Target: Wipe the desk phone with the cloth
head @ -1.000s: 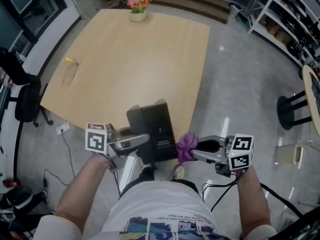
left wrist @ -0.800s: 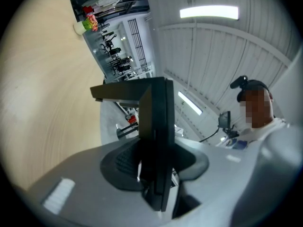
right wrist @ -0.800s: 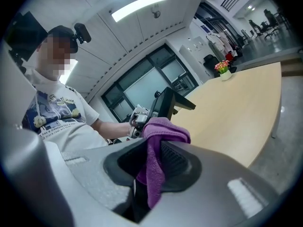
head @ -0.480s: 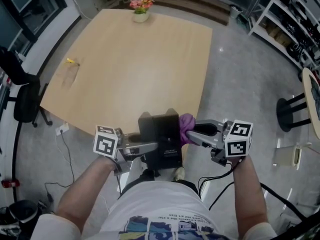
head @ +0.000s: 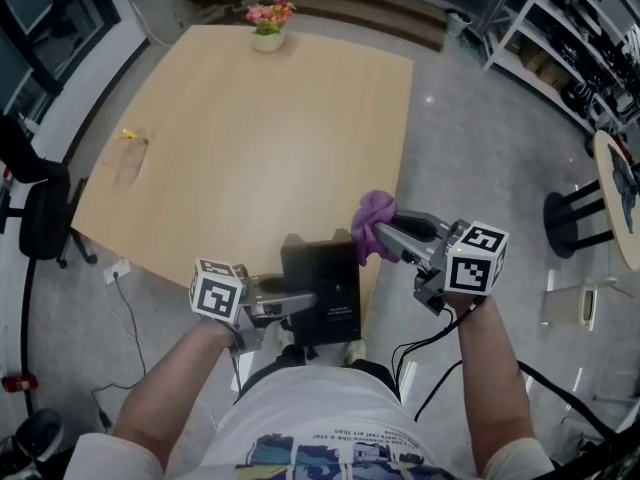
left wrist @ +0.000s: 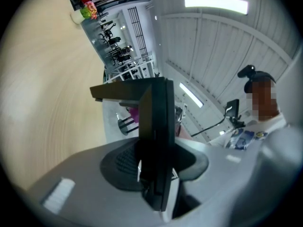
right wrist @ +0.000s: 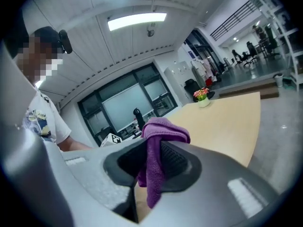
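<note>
Currently holding the desk phone (head: 322, 286) in one hand and the cloth (head: 372, 223) in the other

Closest to you, your left tongs (head: 293, 305) are clamping the black desk phone. Their jaws are pressing on its two broad faces, so it is showing edge-on between them in the left gripper view. You are holding it over the near edge of the worktop (head: 250, 138); whether it is resting on the wood is not clear.

To the right, your right tongs (head: 388, 234) are pinching the purple cloth. The jaws are closing on a fold of it, with a bunch puffing out above the pads and a tail hanging below. The cloth is sitting just beside the phone's far right corner, and the head view is not showing whether the two are touching.

Farther out, a black chair (head: 35, 213) is standing off the worktop's left side and a small yellow scrap (head: 128, 135) is lying near that edge. At the far edge a pot of pink flowers (head: 267, 26) is standing, and white shelving (head: 565, 48) is running along the far right.
</note>
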{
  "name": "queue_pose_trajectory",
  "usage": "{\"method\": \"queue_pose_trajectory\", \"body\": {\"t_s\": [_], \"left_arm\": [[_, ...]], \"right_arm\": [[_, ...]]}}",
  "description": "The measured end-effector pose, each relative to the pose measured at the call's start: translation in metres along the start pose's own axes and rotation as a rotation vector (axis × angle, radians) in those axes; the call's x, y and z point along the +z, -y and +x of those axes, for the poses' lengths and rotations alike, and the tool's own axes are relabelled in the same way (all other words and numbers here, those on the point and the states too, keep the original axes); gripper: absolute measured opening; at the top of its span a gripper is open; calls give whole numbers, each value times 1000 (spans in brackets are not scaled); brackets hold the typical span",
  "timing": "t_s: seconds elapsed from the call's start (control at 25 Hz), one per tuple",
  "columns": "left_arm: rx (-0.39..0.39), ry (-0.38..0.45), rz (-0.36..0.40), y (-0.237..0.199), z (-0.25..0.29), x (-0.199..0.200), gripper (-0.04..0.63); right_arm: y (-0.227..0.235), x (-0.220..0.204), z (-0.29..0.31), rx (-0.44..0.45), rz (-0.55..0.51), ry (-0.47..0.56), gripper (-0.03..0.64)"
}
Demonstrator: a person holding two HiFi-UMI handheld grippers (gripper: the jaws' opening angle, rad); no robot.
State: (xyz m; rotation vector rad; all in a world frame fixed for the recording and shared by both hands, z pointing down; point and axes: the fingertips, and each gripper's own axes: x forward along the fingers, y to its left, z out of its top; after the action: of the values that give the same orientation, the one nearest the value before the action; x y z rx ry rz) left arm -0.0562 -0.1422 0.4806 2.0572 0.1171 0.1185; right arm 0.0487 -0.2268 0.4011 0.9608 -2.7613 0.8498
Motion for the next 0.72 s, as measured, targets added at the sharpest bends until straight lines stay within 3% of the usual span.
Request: {"method": "queue_pose_trajectory", "body": {"t_s": [0.16,0.36,0.72], "left_arm": [[7,-5,-1,-12,0,5,179],[50,13,-28,-40,-1,20,179],[118,7,-32,-108,13,51,179]], "right_arm": [[24,7,-16,-147,9,62,86],[47,-15,-35,-290,71,69,86],[39,-59,-77,-412,140,59,86]]}}
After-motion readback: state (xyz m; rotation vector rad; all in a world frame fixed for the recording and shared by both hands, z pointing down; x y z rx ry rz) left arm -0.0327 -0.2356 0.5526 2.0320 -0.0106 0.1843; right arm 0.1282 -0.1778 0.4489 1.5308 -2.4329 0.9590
